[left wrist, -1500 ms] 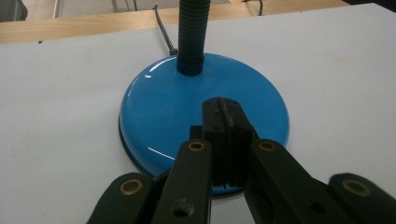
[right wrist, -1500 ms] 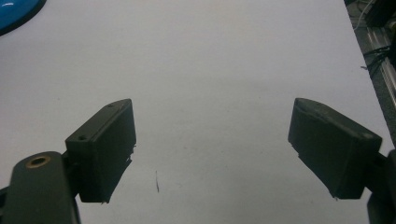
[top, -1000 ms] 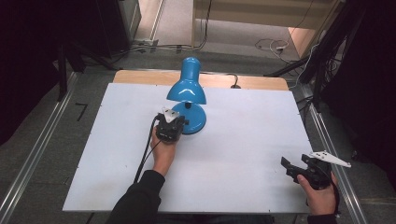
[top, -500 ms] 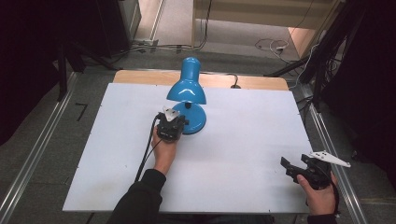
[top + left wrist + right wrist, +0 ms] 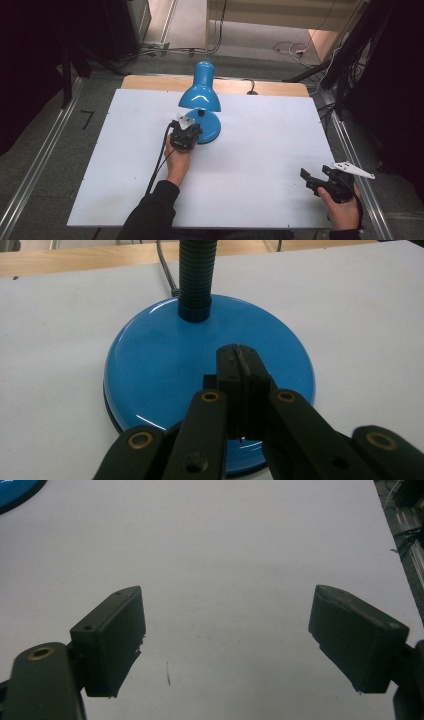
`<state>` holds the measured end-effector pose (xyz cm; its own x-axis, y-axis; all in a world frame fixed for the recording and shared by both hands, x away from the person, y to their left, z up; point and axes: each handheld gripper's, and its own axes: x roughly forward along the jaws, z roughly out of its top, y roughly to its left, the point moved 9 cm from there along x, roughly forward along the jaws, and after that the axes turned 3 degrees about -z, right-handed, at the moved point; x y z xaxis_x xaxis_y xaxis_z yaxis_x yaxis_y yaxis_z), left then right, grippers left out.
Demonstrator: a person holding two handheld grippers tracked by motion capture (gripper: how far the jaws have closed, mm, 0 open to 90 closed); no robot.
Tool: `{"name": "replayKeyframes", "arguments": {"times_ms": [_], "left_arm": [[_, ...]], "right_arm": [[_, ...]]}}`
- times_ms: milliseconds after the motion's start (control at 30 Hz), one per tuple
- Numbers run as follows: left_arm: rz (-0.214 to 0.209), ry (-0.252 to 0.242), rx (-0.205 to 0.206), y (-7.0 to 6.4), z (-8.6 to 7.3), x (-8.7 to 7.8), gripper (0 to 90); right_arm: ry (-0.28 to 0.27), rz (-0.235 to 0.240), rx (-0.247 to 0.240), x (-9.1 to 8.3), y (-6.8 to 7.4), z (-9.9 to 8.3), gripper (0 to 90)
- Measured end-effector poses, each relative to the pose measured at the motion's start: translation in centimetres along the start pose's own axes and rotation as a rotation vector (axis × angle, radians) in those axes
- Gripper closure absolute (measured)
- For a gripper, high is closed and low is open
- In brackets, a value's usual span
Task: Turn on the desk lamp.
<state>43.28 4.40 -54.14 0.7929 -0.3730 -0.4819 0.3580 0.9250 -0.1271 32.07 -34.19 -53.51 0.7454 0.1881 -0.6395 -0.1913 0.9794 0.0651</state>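
Nothing has moved: left gripper (image 5: pixel 239 371) stays closed over the blue lamp base (image 5: pixel 150 355), right gripper (image 5: pixel 227 645) open near the table's (image 5: pixel 260 150) right edge.

L gripper (image 5: pixel 239 371) fingers closed, R gripper (image 5: pixel 227 640) fingers apart

Upright blue desk lamp (image 5: pixel 201 107), table centre
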Motion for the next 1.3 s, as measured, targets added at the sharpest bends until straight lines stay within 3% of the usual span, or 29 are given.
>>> {"name": "replayKeyframes", "arguments": {"times_ms": [1100, 1300], "left_arm": [[-0.005, 0.012, -0.004, -0.31, -0.51, 0.78, 89.8], [-0.009, 0.014, -0.020, -0.16, -0.54, 0.77, 89.8]], "right_arm": [[-0.002, 0.007, 0.001, 0.04, -0.01, 0.02, 13.4], [-0.001, 0.005, 0.001, 0.03, -0.05, 0.01, 13.4]]}}
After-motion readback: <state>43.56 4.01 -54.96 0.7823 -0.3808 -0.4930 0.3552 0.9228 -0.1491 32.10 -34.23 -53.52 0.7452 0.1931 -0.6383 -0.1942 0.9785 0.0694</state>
